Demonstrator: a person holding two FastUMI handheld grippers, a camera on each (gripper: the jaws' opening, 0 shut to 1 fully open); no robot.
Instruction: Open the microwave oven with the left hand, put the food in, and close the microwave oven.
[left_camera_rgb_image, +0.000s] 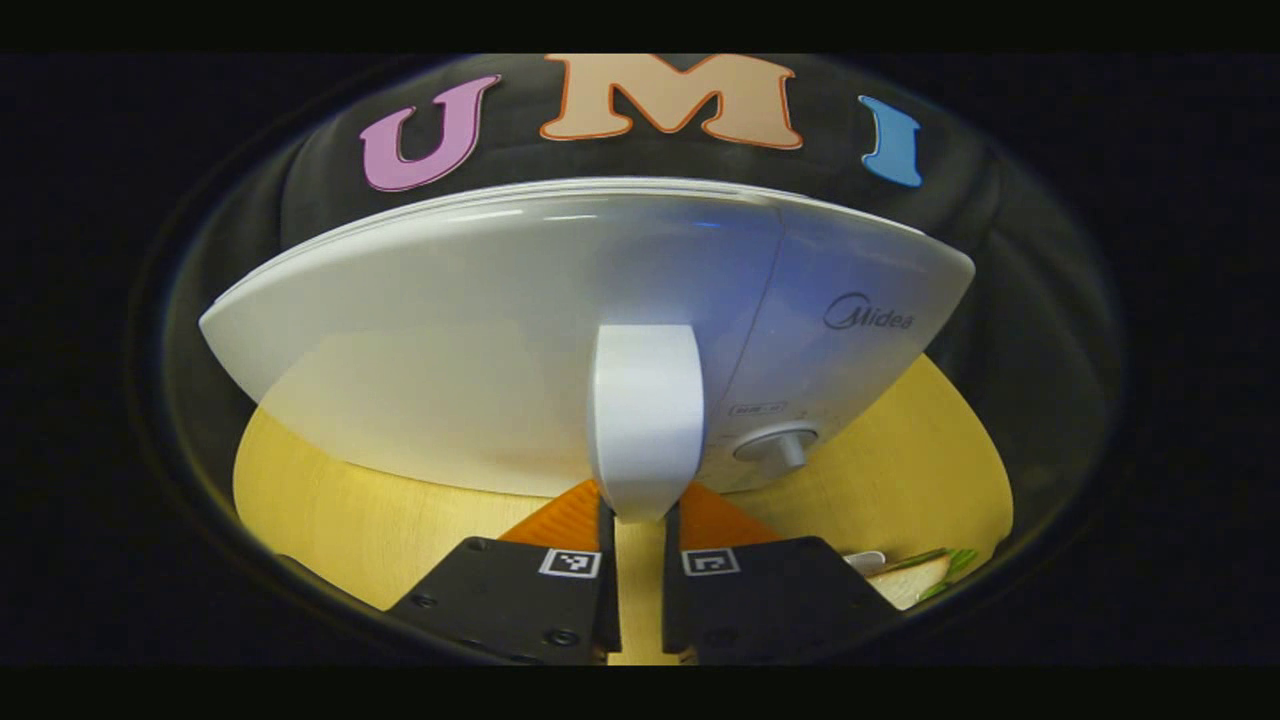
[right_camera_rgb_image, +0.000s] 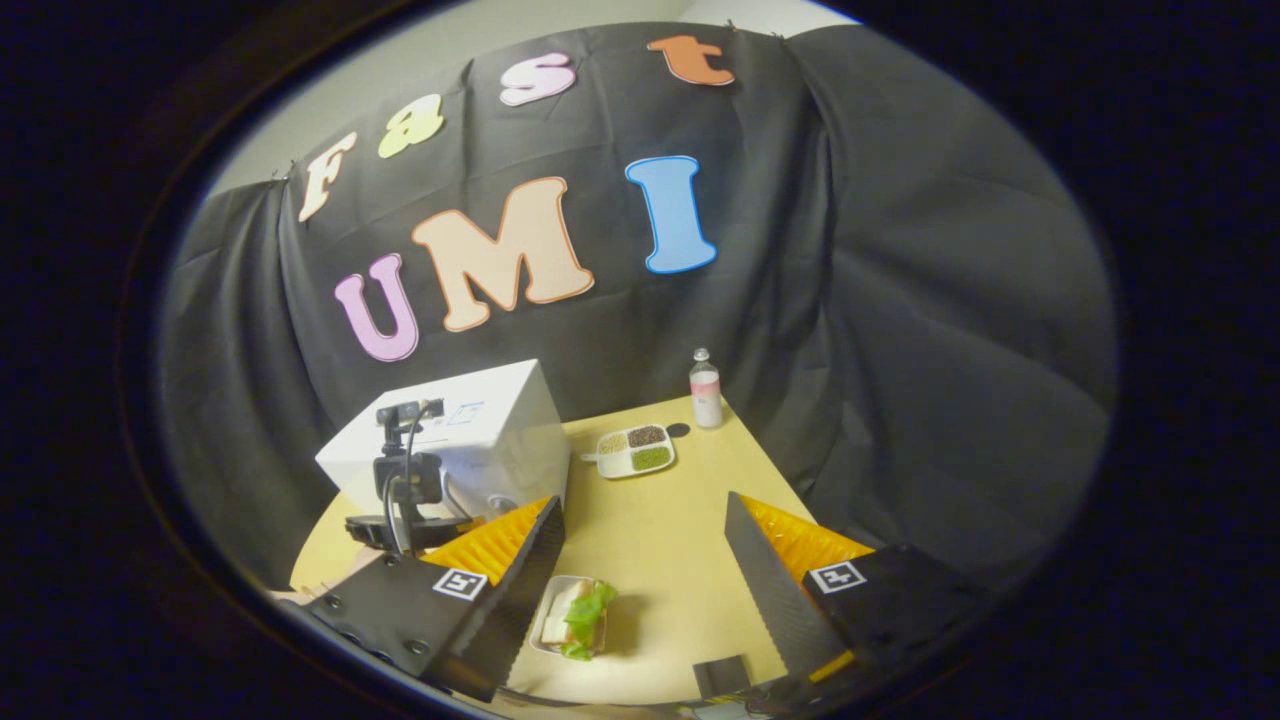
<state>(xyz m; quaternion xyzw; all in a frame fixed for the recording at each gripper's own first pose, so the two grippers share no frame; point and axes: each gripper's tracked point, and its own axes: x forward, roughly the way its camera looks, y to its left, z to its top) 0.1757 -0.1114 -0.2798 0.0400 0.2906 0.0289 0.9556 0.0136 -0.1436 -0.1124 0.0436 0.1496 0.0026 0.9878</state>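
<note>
**Two cameras, one close and one high**

The left gripper view sits low and very near the microwave oven (left_camera_rgb_image: 560, 330), facing its front along the wooden table (left_camera_rgb_image: 340, 500). The right gripper view looks from higher and farther back, tilted down over the table (right_camera_rgb_image: 680, 520) toward the black cloth wall. Both take in the microwave oven (right_camera_rgb_image: 470, 440) and the sandwich plate (right_camera_rgb_image: 575, 615), which sits at the left gripper view's lower right edge (left_camera_rgb_image: 915, 578).

A light wooden table (right_camera_rgb_image: 690, 545) carries the white microwave oven (right_camera_rgb_image: 480, 425), sandwich tray (right_camera_rgb_image: 575, 615), sectioned dish (right_camera_rgb_image: 635, 450) and bottle (right_camera_rgb_image: 705, 390).
</note>
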